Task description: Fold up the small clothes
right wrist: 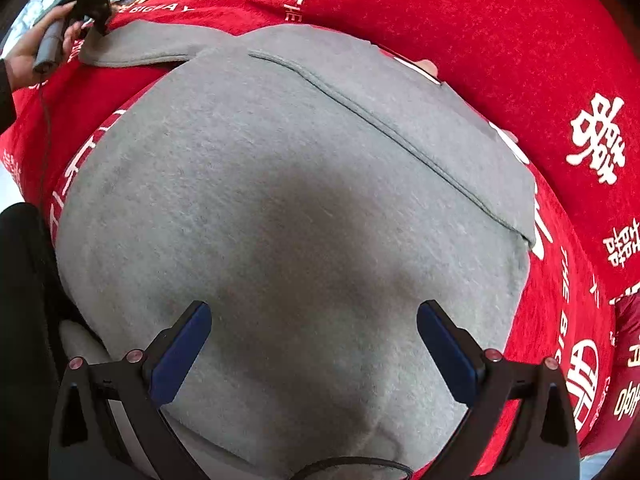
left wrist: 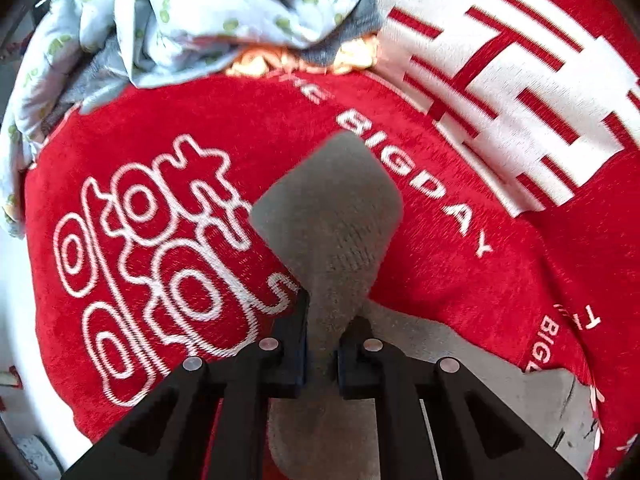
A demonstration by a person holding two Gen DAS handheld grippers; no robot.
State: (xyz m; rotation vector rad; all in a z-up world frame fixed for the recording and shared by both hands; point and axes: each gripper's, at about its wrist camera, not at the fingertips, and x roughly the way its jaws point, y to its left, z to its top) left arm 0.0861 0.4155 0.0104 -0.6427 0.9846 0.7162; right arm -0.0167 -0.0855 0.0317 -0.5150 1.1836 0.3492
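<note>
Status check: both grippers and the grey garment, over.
Left gripper shut on grey garment's sleeve end. Right gripper open above its body, holding nothing. Garment flat on red cloth; clothes pile lies beyond, clear.

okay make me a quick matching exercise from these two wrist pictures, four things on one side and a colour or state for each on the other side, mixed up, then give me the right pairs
Things:
1. left claw
2. right claw
3. cloth with white lettering
4. crumpled fabric at the far edge

States or colours:
A. red
B. open above the grey garment
C. pale blue with green print
D. shut on a grey sleeve

Pairs: 1-D, 2-B, 3-A, 4-C
</note>
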